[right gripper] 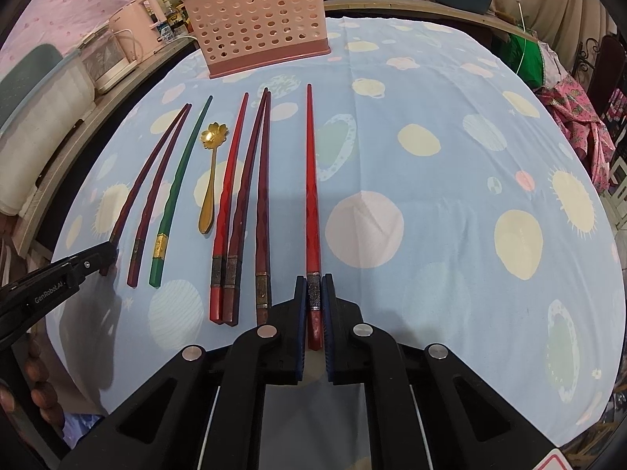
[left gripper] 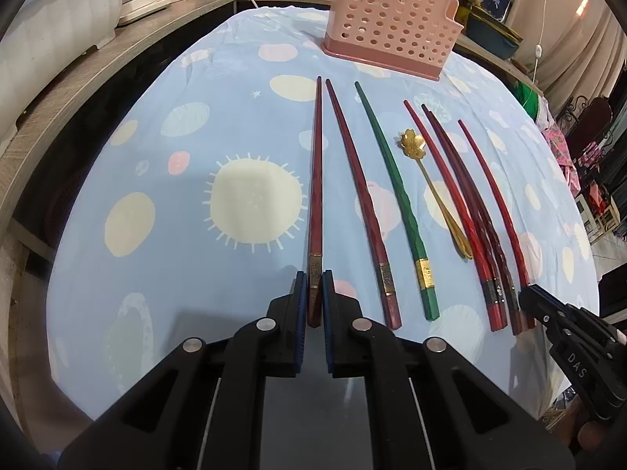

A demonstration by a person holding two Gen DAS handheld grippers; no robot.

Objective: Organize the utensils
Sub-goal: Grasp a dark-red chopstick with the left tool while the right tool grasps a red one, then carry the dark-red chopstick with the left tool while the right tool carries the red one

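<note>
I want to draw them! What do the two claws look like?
Both claws are black plastic with round silver bolts and blue pads inside their fingers. The left claw has "GenRobot.AI" printed in white on its side. The right claw shows white letters "DAS".

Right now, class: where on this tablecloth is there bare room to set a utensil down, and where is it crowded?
Free: the cloth right of the bright red chopstick held by the right gripper, and left of the dark red chopstick in the left gripper. Crowded: between them, the green chopstick, gold spoon and more chopsticks before the pink basket.
</note>
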